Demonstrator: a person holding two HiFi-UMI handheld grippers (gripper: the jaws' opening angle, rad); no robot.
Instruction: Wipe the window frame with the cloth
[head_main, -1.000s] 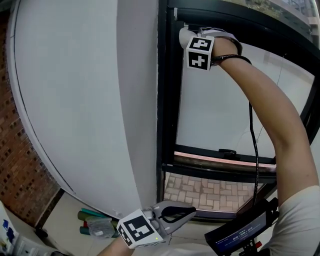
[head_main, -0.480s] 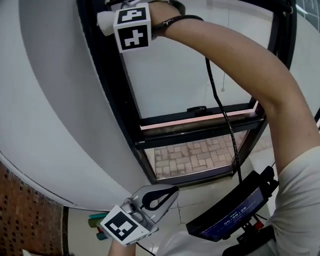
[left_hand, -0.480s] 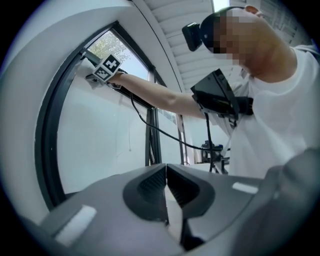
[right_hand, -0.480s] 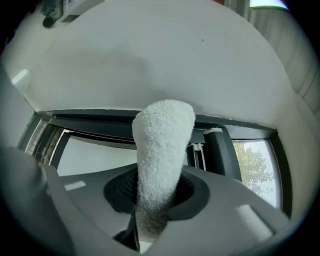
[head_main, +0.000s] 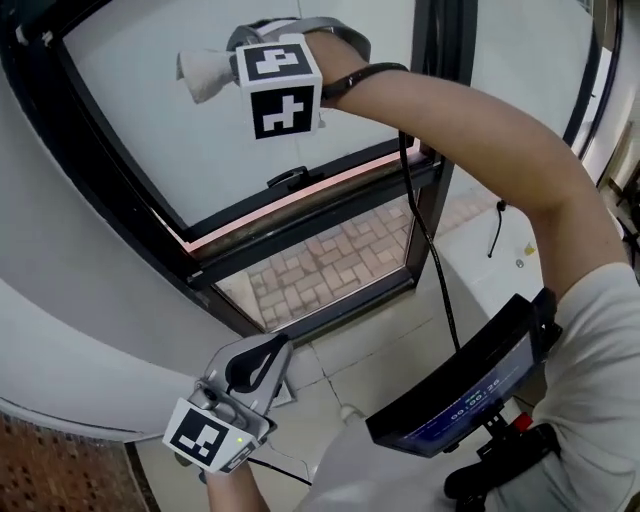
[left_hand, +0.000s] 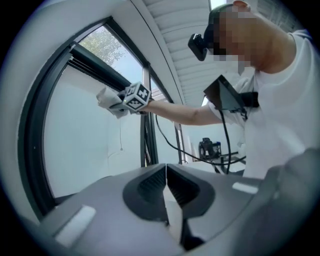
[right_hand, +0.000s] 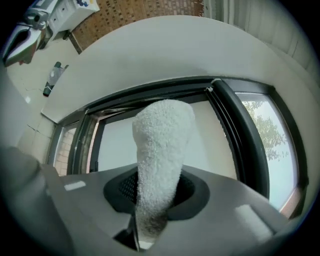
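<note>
White terry cloth (right_hand: 162, 145) sits clamped between the jaws of the right gripper (right_hand: 155, 202), its free end sticking out ahead of them. Beyond the tip runs the black window frame (right_hand: 240, 127); contact cannot be told. The left gripper (left_hand: 166, 187), well below the right, has its jaws pressed together.

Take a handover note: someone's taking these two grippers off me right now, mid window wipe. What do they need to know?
Right gripper: shut on the cloth, raised in front of the window, cloth tip pointing toward the black window frame; contact can't be confirmed.
Left gripper: shut, empty, held low near the floor.
Done: the cloth is picked up and at the window; how much of the frame has been wiped doesn't show.
Left: wipe along the frame bars.
</note>
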